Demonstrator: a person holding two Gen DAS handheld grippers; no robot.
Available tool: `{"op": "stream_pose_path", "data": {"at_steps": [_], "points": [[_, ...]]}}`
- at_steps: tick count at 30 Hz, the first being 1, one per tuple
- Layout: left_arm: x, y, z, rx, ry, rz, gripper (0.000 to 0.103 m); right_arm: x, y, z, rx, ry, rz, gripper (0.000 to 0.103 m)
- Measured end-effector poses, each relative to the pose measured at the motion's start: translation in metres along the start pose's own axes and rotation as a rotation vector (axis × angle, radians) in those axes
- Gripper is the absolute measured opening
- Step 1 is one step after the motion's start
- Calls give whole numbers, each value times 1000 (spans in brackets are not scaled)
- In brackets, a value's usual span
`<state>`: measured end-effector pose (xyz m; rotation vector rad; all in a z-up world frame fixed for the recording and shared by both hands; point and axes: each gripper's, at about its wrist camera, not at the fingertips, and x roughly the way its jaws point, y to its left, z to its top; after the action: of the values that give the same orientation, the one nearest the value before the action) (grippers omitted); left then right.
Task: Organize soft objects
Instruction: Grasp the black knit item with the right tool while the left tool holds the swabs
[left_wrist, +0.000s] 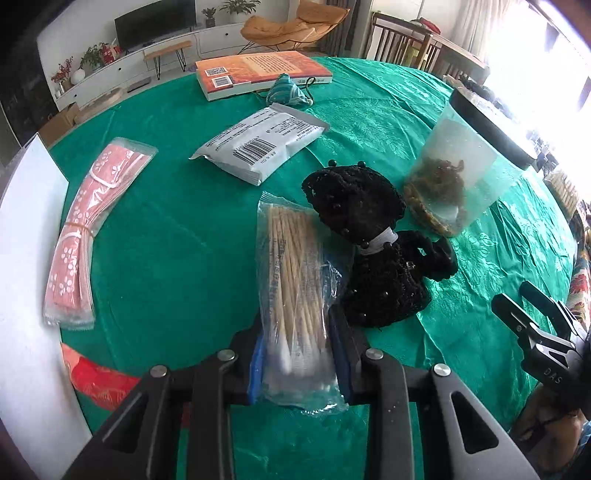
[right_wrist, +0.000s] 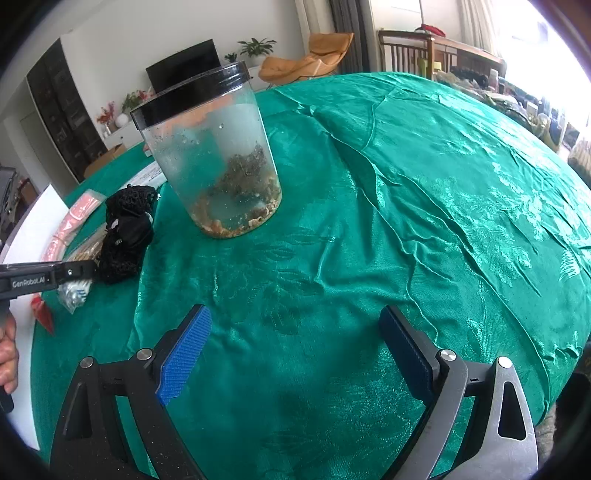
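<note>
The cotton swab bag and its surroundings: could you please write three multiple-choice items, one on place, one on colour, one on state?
1. What lies directly right of the cotton swab bag in the left wrist view?
A. the book
B. the black mesh pouch
C. the pink packet

2. What colour is the tablecloth?
A. green
B. white
C. red

3. How does the right gripper stand?
A. shut on the jar
B. shut on nothing
C. open

Answers: 1 B, the black mesh pouch lies against the bag's right edge. 2 A, the tablecloth is green throughout. 3 C, the right gripper has its fingers wide apart over bare cloth, while the left gripper clamps the bag.
</note>
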<state>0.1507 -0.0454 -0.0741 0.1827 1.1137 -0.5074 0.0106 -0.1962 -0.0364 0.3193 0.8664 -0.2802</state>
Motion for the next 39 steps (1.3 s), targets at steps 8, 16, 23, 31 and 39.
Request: {"op": "stream_pose_path", "data": {"at_steps": [8,16,23,31,39], "points": [[-54,-3,-63,-82,-110,23,31,-13,-5,3,37,-39,164,94],[-45,3,-91,-113,-79,50,30,27,89,41,-248,59,337,92],[-44,-4,-104,-81,-84,69,30,63,134,42,-361,151,336,37],[-28,-30,-85,-99,-149,-48,30,-4,33,0,-133,138,348,36],[12,-51,-19,-133,-250,-30,31,1,-58,55,68,-66,174,36]]}}
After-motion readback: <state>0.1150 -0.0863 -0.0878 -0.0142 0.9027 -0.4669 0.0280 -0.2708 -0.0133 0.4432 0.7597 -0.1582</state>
